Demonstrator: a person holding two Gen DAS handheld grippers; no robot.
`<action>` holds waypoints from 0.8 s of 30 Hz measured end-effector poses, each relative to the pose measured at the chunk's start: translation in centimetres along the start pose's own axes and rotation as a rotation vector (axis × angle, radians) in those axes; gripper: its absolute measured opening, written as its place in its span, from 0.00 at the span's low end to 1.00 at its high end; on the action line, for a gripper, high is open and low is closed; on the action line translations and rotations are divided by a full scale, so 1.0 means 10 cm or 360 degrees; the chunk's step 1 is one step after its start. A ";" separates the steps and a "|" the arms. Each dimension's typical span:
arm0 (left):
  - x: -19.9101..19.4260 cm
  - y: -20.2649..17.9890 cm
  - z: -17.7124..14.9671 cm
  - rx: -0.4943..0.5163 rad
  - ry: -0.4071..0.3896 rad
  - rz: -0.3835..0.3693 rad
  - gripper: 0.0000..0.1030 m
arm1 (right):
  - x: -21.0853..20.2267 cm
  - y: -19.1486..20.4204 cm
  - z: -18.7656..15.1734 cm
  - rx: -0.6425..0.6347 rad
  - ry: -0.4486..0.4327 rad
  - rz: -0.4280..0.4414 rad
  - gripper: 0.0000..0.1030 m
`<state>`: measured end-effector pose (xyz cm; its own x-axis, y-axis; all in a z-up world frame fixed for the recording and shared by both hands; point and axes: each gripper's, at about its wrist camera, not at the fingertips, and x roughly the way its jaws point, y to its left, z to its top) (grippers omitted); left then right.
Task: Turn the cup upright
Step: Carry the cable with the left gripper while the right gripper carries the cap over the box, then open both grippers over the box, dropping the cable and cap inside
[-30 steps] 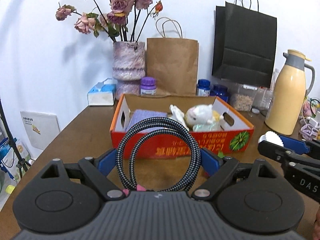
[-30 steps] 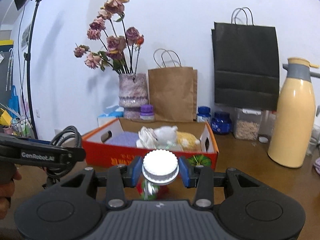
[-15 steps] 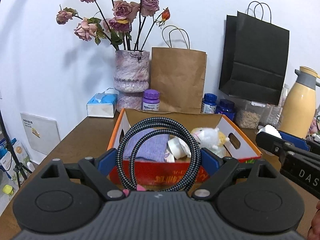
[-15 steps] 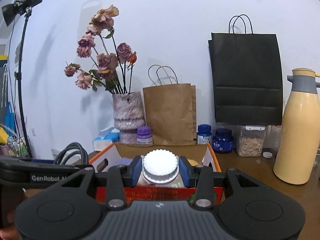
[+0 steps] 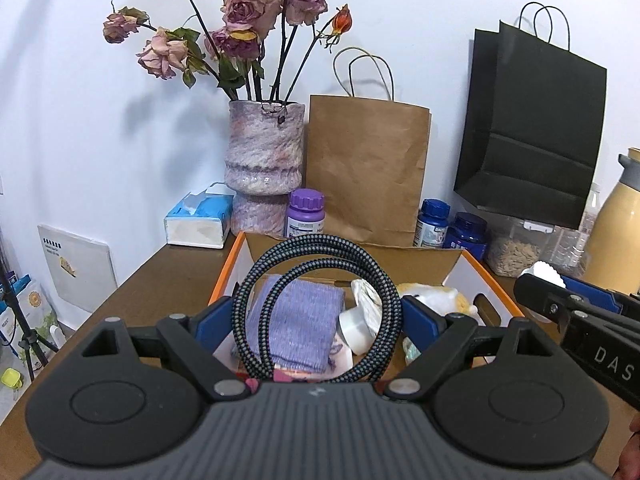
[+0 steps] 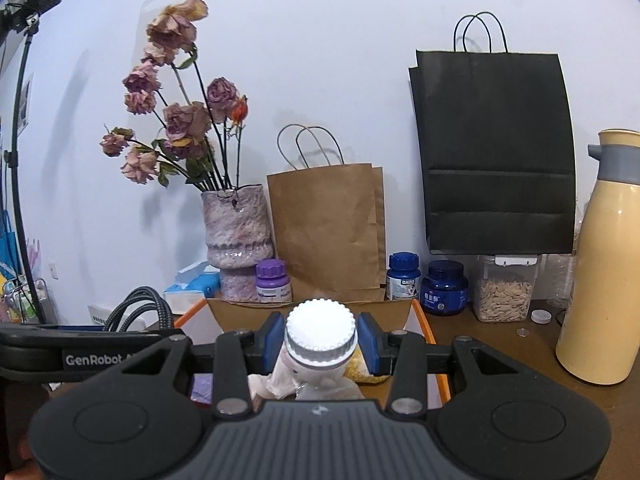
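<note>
Cable (image 5: 316,308) fills your left gripper (image 5: 320,320): the coiled loop stands upright, clamped between the widely spread blue pads. Beyond it, inside the orange box (image 5: 496,292), a small white cup (image 5: 354,330) lies tipped, mouth facing you and leftward, beside a purple cloth (image 5: 296,328) and a plush toy (image 5: 436,300). That cup sits just ahead of and below your left jaws, its long axis roughly level. Your right gripper (image 5: 560,300) enters from the right edge, higher and further off.

Right wrist view: your jaws are clamped tight on a white-capped bottle (image 6: 320,340), cap facing the camera. The box rim (image 6: 424,320) shows behind it; the cup cannot be made out here, hidden behind the bottle. Judgement: both grippers are occupied, so neither can take the cup until one load is set down; the left is the nearer.
</note>
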<state>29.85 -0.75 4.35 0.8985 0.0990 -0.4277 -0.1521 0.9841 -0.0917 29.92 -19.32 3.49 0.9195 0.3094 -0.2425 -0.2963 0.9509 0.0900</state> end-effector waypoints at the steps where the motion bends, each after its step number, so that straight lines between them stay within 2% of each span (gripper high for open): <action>1: 0.03 0.00 0.01 0.0001 0.0002 0.0002 0.86 | 0.04 -0.01 0.01 0.0002 0.0006 -0.0001 0.38; 24: 0.85 0.00 0.17 0.0092 0.0067 0.0065 0.86 | 0.91 -0.24 0.12 -0.0037 0.0160 -0.0010 0.38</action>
<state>38.21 0.34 2.22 0.8739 0.1340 -0.4673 -0.1630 0.9864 -0.0219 39.35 -18.79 2.24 0.8911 0.3019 -0.3388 -0.2975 0.9524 0.0662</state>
